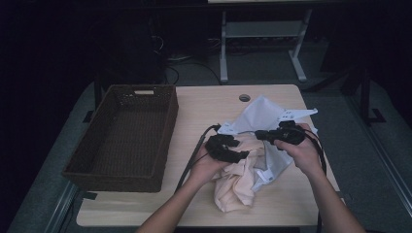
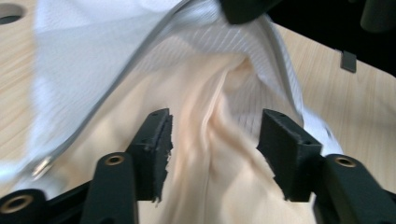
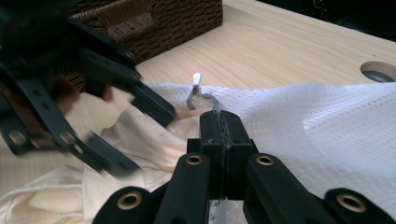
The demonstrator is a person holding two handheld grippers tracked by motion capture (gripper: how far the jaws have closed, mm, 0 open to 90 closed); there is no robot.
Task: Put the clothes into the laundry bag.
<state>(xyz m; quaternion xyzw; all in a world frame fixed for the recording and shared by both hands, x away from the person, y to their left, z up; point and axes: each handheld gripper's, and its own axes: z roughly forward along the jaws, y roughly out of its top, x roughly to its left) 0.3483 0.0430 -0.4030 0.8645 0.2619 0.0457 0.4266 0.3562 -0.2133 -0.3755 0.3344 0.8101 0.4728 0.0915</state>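
Note:
A white mesh laundry bag [image 1: 260, 114] lies on the table with a cream garment [image 1: 238, 182] spilling out of its mouth toward me. My right gripper [image 3: 225, 121] is shut on the bag's zippered edge, just behind the metal zipper pull [image 3: 196, 91], and holds that edge up. My left gripper [image 2: 215, 135] is open over the cream garment [image 2: 210, 196]; a fold of it runs between the jaws without either pad pressing on it. In the high view the left gripper [image 1: 241, 154] points right into the bag's mouth, close to the right gripper [image 1: 265, 135].
A dark brown wicker basket [image 1: 165, 141] stands on the left half of the wooden table [image 1: 204, 107]. A round cable hole [image 1: 245, 97] sits near the far edge. Black cables trail from both grippers toward me.

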